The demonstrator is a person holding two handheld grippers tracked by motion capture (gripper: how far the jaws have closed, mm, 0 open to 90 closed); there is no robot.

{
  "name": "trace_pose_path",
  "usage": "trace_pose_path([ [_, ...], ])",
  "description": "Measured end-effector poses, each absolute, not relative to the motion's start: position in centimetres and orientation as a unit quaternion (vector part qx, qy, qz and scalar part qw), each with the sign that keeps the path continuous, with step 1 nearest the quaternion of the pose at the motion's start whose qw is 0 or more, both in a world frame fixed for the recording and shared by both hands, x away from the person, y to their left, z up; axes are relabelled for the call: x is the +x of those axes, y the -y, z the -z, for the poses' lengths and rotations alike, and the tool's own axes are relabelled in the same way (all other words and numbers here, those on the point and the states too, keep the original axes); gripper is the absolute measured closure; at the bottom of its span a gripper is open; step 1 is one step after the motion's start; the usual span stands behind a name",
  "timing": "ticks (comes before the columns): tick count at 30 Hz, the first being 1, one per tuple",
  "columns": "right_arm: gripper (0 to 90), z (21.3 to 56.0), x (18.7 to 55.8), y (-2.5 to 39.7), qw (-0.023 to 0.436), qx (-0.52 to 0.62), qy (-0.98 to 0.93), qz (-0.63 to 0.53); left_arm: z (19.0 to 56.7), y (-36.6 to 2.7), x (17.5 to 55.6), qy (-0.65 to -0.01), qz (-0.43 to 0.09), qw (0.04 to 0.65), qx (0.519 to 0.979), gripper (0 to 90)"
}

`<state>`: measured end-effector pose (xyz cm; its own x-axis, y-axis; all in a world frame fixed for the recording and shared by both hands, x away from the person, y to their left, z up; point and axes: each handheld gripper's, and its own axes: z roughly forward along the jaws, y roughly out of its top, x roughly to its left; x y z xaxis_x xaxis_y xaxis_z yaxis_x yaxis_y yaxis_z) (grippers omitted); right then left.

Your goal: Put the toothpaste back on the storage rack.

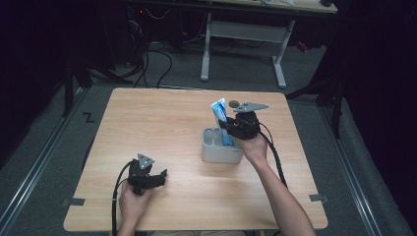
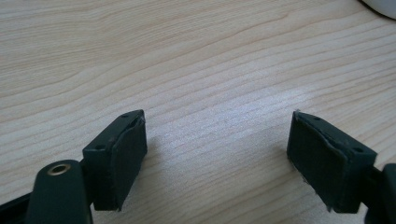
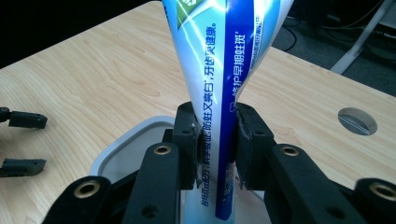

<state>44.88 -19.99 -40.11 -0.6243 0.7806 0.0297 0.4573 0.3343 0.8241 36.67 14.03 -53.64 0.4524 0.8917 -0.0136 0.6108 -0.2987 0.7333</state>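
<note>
A white and blue toothpaste tube (image 1: 222, 120) stands upright in a grey two-compartment holder (image 1: 216, 152) at the middle right of the wooden table. My right gripper (image 1: 230, 125) is shut on the tube (image 3: 224, 93), its two black pads (image 3: 192, 149) squeezing the tube's lower part above the holder's rim (image 3: 126, 144). My left gripper (image 1: 160, 177) rests low over the table near the front left. Its jaws stand wide apart, with bare wood between the pads (image 2: 126, 154).
The wooden table (image 1: 162, 123) has a round cable hole (image 3: 357, 120) near its far right side. A white desk frame (image 1: 241, 34) and cables stand on the floor beyond the table. A white object's edge (image 2: 380, 5) shows at the left gripper view's top right.
</note>
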Motion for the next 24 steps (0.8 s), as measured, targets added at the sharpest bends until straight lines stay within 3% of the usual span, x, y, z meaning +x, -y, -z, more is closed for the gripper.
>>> trace_pose_path([
  [24,72.2,41.7,43.9,20.5,0.181,0.386,-0.804,-0.415,53.6,-14.0,36.7,-0.482,-0.204,0.344,0.780,20.4],
])
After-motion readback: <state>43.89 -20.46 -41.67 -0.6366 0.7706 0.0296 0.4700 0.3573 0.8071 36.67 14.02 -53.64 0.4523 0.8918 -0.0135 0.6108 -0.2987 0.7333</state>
